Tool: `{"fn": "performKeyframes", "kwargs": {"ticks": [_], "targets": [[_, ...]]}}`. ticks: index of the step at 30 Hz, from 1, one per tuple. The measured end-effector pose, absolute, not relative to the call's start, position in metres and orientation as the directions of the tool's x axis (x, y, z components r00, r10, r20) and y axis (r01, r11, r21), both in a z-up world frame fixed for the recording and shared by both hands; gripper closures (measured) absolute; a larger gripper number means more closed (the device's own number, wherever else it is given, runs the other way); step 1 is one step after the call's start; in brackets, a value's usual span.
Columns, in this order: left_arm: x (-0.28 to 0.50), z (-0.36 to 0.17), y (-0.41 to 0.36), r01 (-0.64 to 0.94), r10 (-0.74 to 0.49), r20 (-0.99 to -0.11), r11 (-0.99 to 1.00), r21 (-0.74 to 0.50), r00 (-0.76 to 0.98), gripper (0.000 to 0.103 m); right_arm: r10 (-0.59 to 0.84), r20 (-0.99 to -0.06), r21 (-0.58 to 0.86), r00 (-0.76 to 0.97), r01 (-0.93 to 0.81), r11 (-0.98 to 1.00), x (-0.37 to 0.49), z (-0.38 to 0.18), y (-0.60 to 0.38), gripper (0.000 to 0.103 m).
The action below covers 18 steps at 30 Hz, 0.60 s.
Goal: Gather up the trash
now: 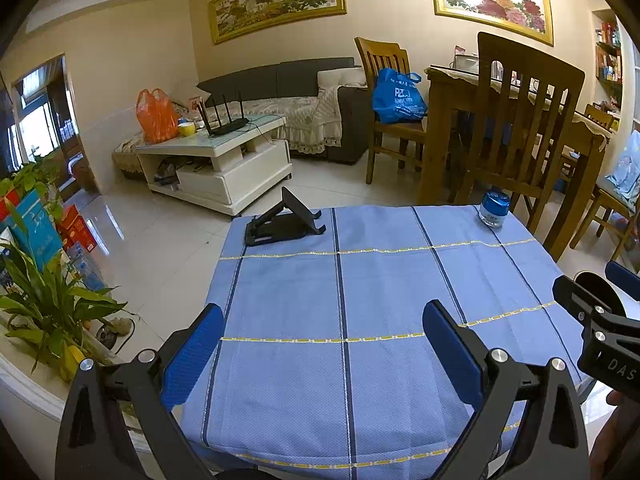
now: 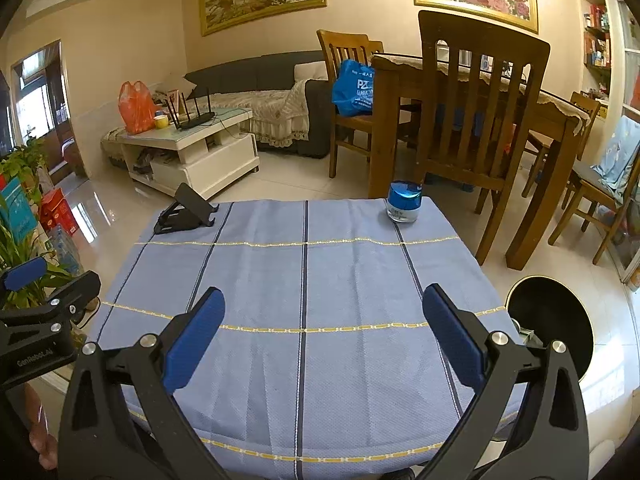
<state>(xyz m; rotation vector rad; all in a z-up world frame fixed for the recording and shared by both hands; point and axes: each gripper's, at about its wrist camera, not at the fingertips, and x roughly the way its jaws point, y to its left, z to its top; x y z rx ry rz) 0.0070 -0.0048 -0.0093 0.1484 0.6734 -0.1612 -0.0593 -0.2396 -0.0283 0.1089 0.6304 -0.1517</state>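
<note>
I have both grippers hovering over the near edge of the tabletop [image 1: 360, 280], which is covered in a blue checked cloth. My left gripper [image 1: 324, 350] has its fingers [image 1: 192, 356] spread wide with nothing between them, and my right gripper [image 2: 324, 340] shows the same: blue pads far apart, only cloth visible in the gap.

Taking the blue-lidded jar [image 2: 404, 201] as my landmark: it stands upright at the far edge of the tabletop, toward the right corner. The black phone stand [image 2: 186, 210] sits well to the left of the jar, at the far left corner, propped open. The round black trash bin [image 2: 550, 326] is on the floor nearer to me than the jar and off to its right, just beside the tabletop's right edge (I can see into its dark mouth, with a little something pale at the left rim that I can't identify). A wooden chair [image 2: 476, 100] stands directly behind the jar.

I can't pick out any loose trash on the cloth between the jar and my fingers
</note>
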Motion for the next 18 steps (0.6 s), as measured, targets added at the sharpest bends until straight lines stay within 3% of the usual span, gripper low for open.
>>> {"fn": "performKeyframes", "kwargs": {"ticks": [18], "targets": [[0.0057, -0.0089, -0.0056, 0.196, -0.099, -0.62, 0.976, 0.09, 0.778, 0.007, -0.106, -0.595, 0.058, 0.796, 0.174, 0.983, -0.0595, -0.0274, -0.2414, 0.005]]}}
